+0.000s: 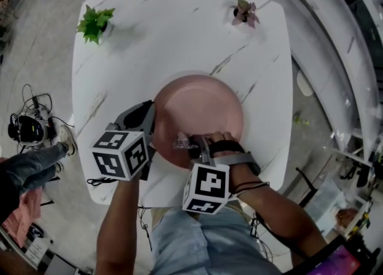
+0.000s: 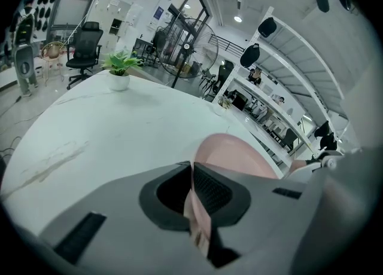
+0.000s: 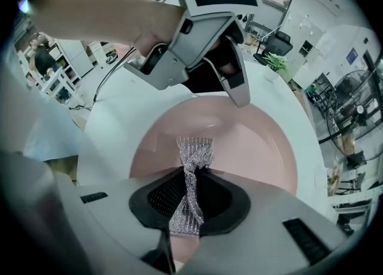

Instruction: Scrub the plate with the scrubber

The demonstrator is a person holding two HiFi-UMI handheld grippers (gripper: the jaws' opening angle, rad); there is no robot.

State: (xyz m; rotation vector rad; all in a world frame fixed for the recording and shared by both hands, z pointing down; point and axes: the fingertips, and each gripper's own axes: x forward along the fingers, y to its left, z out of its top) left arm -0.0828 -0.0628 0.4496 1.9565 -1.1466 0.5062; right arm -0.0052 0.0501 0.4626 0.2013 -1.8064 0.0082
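A person seated at a white marble-patterned table (image 1: 179,34) worked on a pink plate (image 1: 200,109) with a handheld gripper in each hand. The plate lay flat on the table's near half, just in front of the person. The left gripper (image 1: 153,129) was clenched on the plate's left rim, the pink edge pinched thin between its dark ribbed pads (image 2: 210,191) in the left gripper view. The right gripper (image 1: 194,146) was clamped on a silver mesh scrubber (image 3: 191,166), whose twisted middle sat between the pads while its flared free end lay on the plate's inner surface near the near rim. Seen from the right gripper view, the left gripper reached over the plate's far edge, its marker cube uppermost. At the table's far corners stood two small potted plants, a green leafy one (image 1: 94,23) on the left and a pinkish one (image 1: 244,13) on the right, both well apart from the plate. A black strap crossed the person's right hand (image 1: 224,148) behind the gripper.
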